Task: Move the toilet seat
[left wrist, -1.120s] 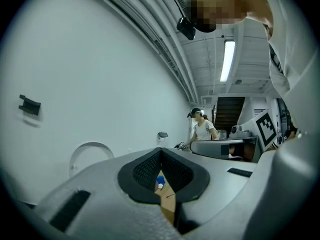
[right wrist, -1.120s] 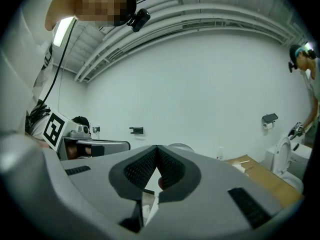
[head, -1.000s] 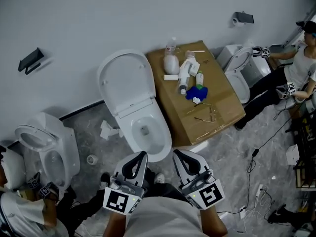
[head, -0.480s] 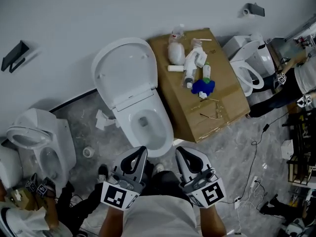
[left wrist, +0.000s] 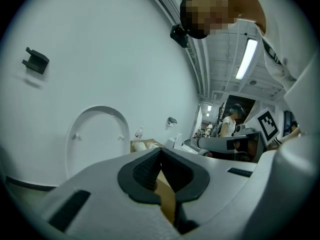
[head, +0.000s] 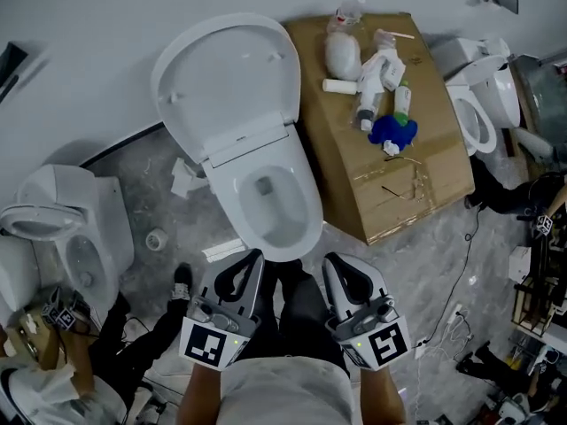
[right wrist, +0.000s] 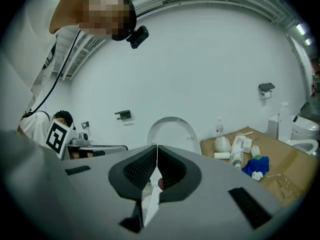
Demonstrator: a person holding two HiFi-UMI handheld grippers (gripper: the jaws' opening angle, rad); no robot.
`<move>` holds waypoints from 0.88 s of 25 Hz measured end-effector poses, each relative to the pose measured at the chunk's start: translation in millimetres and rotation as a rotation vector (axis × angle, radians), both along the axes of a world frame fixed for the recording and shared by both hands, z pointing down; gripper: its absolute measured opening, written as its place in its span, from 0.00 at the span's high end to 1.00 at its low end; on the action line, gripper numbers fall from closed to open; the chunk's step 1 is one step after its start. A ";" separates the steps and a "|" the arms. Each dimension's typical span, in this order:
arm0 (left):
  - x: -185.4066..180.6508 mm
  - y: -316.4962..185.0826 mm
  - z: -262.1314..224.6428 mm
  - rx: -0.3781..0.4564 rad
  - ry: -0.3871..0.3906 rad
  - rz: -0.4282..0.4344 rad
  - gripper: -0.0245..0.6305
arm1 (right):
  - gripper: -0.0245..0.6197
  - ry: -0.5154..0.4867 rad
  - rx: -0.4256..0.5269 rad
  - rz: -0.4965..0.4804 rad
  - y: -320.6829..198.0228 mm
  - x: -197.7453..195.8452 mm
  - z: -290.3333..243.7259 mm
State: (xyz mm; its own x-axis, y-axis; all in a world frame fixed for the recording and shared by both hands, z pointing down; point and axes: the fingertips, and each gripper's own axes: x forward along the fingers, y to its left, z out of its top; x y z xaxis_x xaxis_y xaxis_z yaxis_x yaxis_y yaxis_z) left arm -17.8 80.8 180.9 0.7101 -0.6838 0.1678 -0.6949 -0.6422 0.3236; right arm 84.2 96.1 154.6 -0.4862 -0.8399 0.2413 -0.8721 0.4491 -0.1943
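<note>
The toilet seat (head: 226, 78) is up, leaning back on the white wall, above the open bowl (head: 266, 202) of the middle toilet; the left gripper (head: 249, 264) and the right gripper (head: 339, 266) hang side by side just in front of the bowl, not touching it; both have their jaws pressed tight together with nothing in them (each one's own view shows the pads meeting); a brown cardboard box (head: 399, 184) sits right beside the toilet, with white bottles (head: 376, 73) and a blue thing (head: 394, 131) on top; another toilet (head: 66, 228) stands off to the left.
</note>
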 end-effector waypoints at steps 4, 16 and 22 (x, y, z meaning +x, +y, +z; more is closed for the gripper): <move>5.7 1.1 37.1 -0.035 -0.030 -0.011 0.95 | 0.94 -0.010 -0.053 -0.012 -0.9 6.1 39.3; 28.0 20.1 162.5 -0.158 -0.128 -0.012 0.95 | 0.94 -0.022 -0.174 -0.013 9.5 30.9 156.4; 27.3 34.1 215.5 -0.219 -0.150 -0.034 0.94 | 0.94 -0.032 -0.228 -0.013 21.1 37.1 207.7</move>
State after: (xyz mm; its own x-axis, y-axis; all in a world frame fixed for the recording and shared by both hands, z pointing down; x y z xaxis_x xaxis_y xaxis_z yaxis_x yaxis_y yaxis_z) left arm 9.5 114.9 396.4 0.6436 -0.6422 0.4163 -0.7654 -0.5438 0.3442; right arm 121.3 117.2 362.4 -0.5067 -0.7591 0.4087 -0.8585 0.4011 -0.3194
